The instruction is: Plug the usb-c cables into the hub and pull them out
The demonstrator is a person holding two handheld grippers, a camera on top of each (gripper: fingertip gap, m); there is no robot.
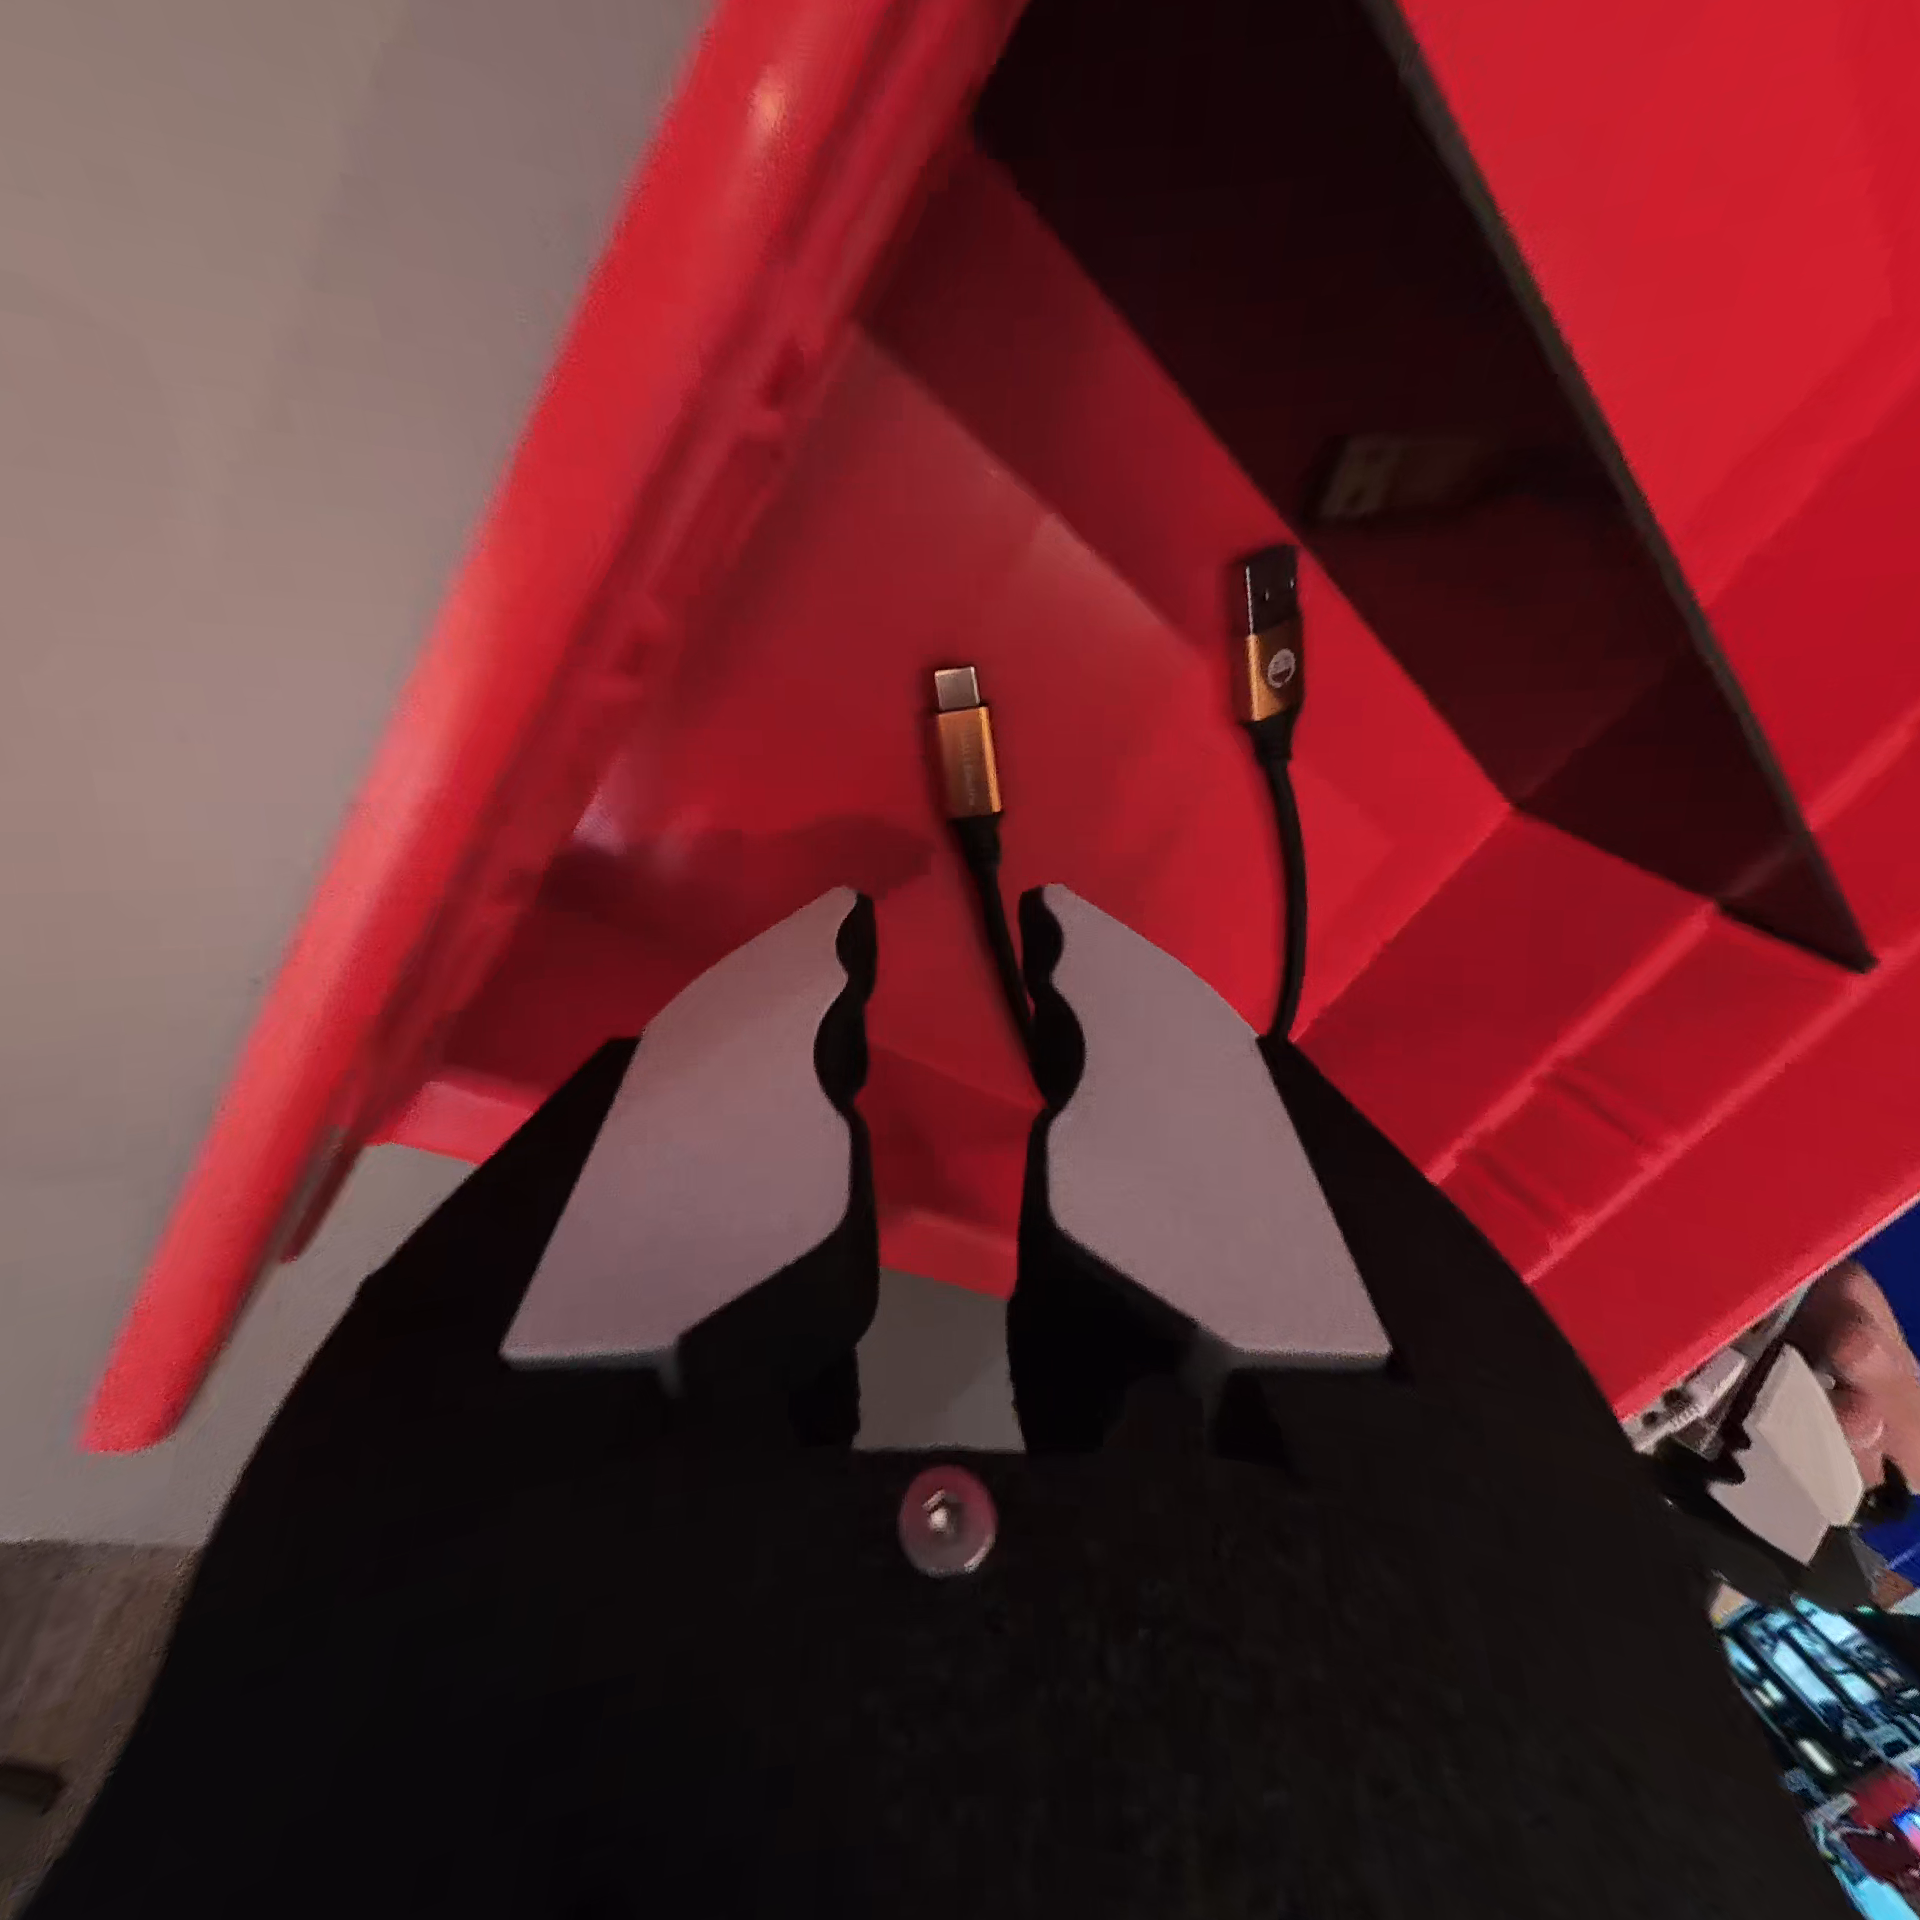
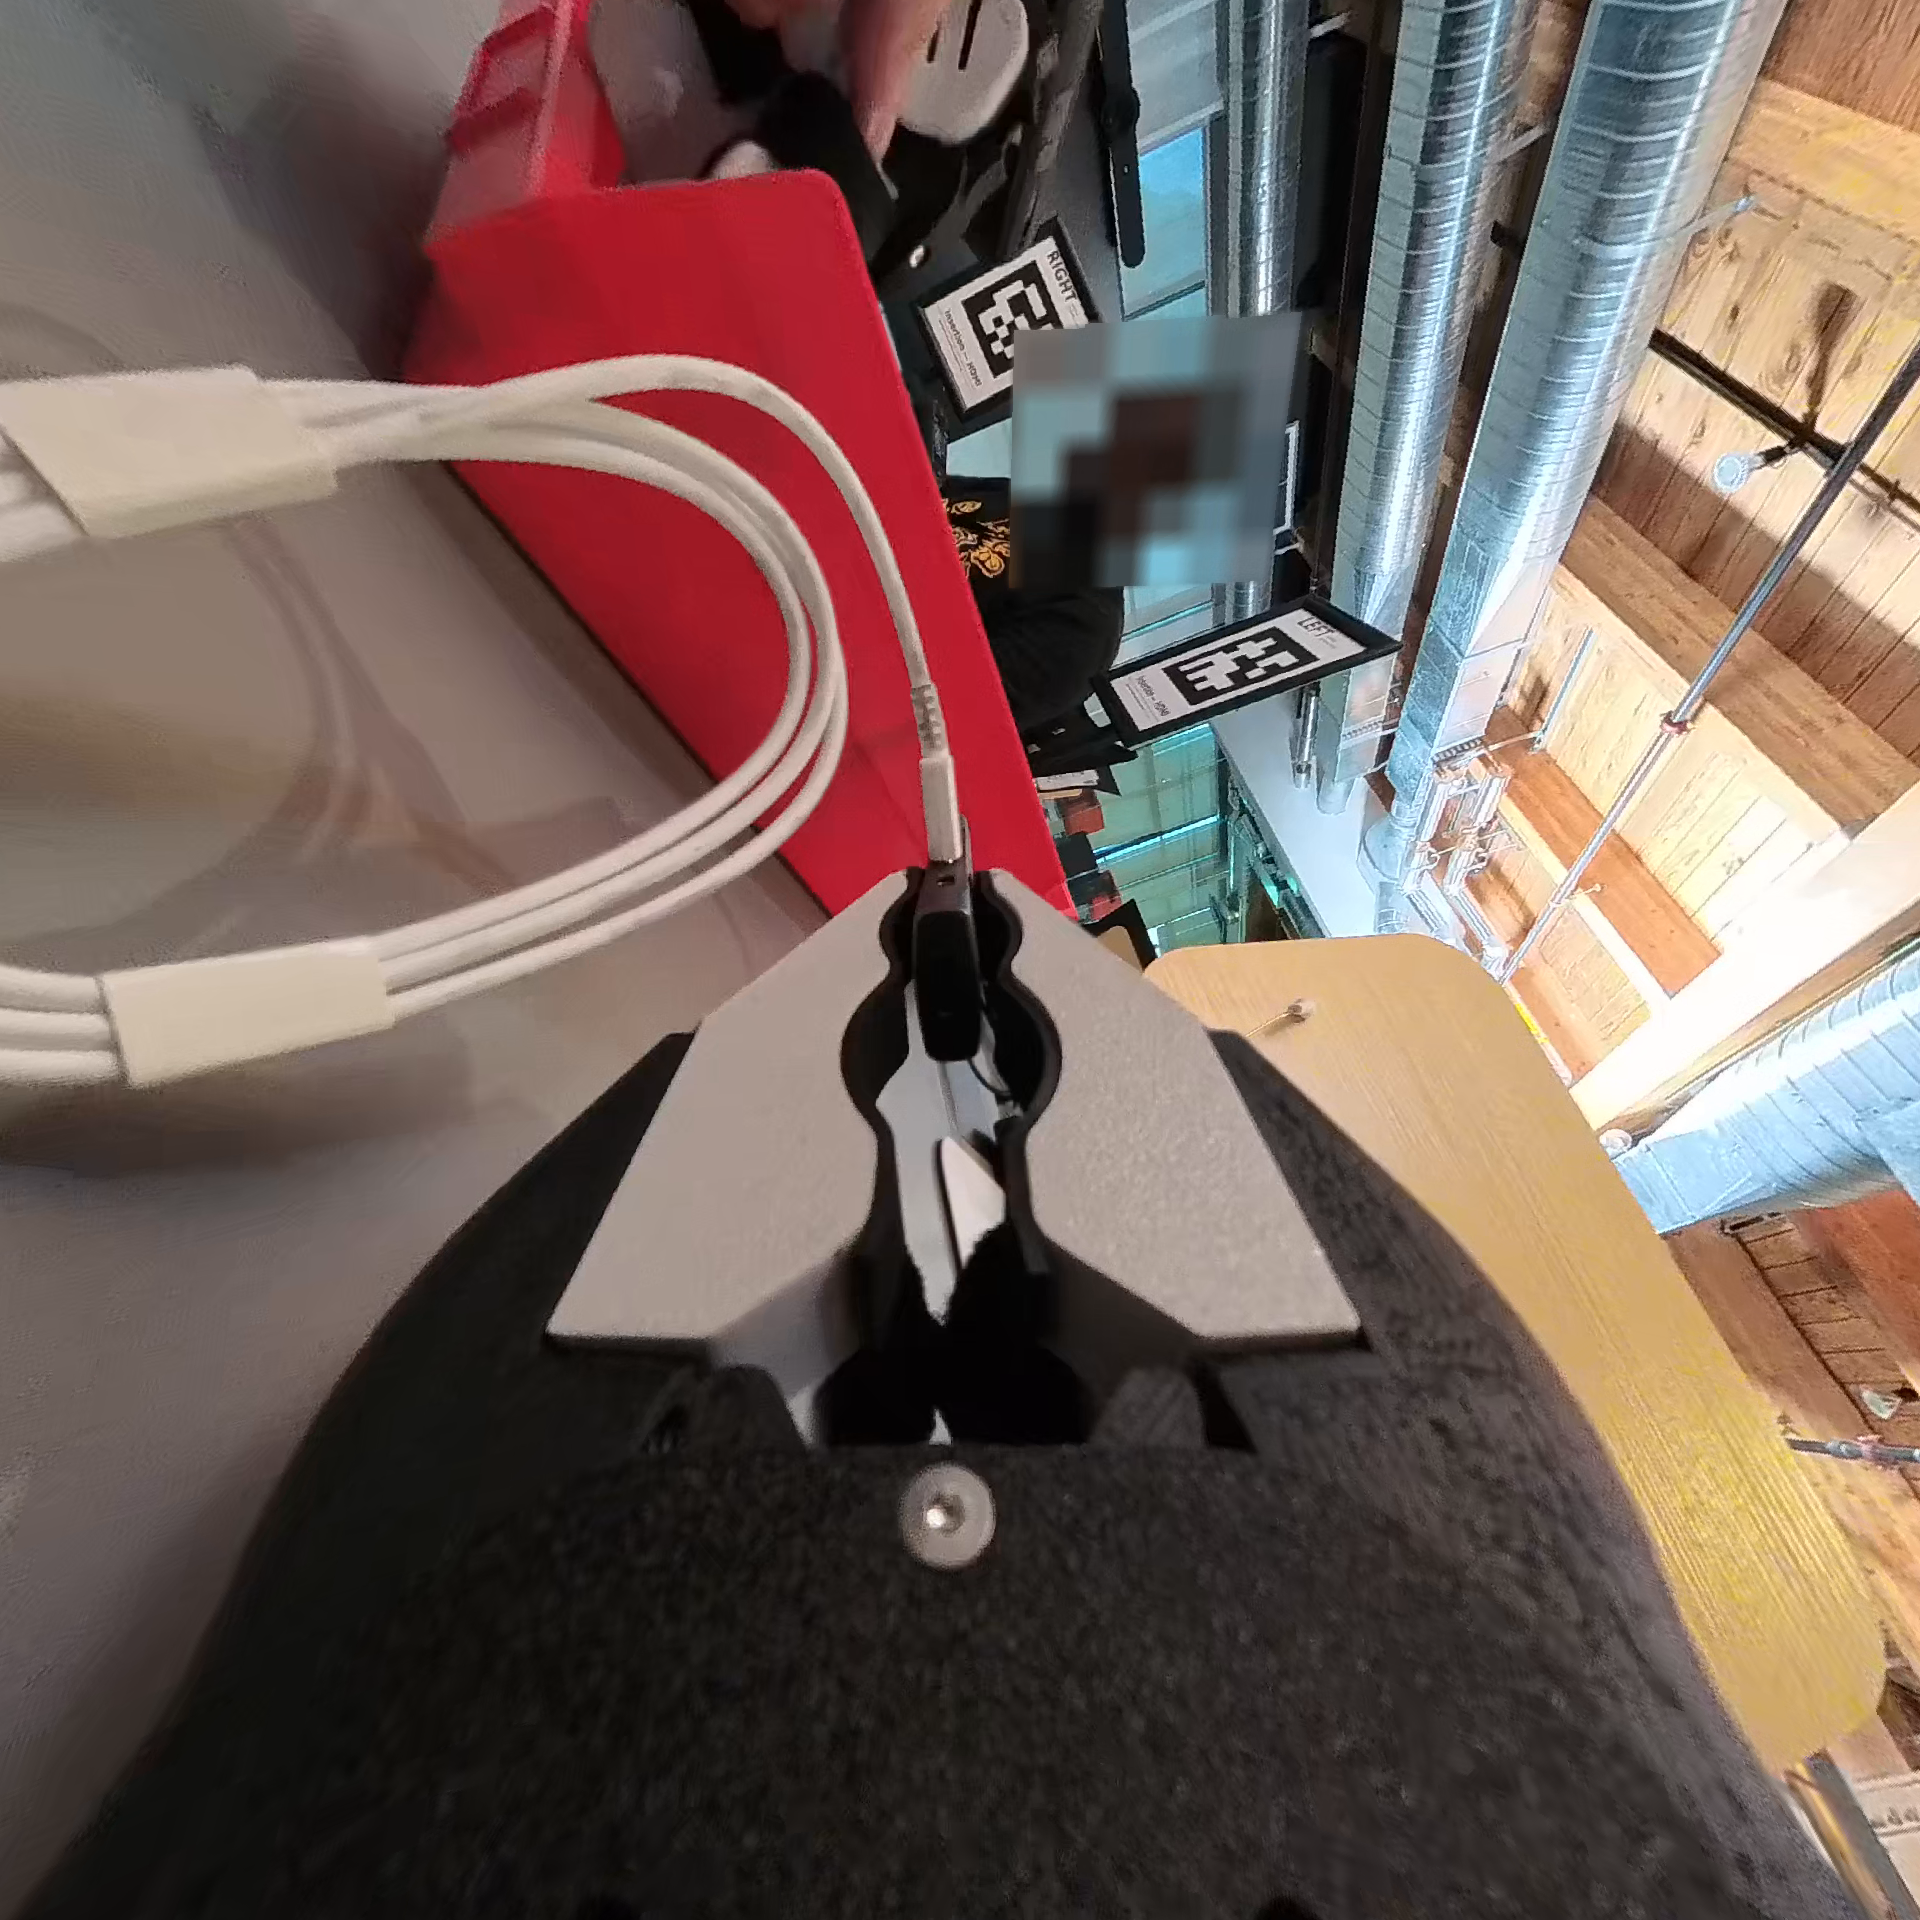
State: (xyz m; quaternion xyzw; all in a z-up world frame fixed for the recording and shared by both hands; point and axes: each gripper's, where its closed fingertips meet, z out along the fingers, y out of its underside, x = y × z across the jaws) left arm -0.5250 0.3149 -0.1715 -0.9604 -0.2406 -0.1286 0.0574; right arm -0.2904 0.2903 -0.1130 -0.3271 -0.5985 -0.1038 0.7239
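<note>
**Both grippers busy with cables by the red bin**

The left gripper (image 1: 945, 904) stands spread, a black cable (image 1: 997, 925) with an orange USB-C plug (image 1: 961, 753) running between its fingers over the red bin (image 1: 727, 644).

The right gripper (image 2: 945, 894) pinches a black hub (image 2: 948, 977), a white cable (image 2: 821, 623) plugged into its tip.

Two black-framed white marker cards (image 2: 1006, 312) (image 2: 1242, 665) with printed wording, plus a small round logo on the orange USB plug (image 1: 1270, 665).

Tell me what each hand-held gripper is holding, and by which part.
The left hand-held gripper holds nothing; the black cable merely passes between its open fingers. The right hand-held gripper clamps a small black connector by its body.
</note>
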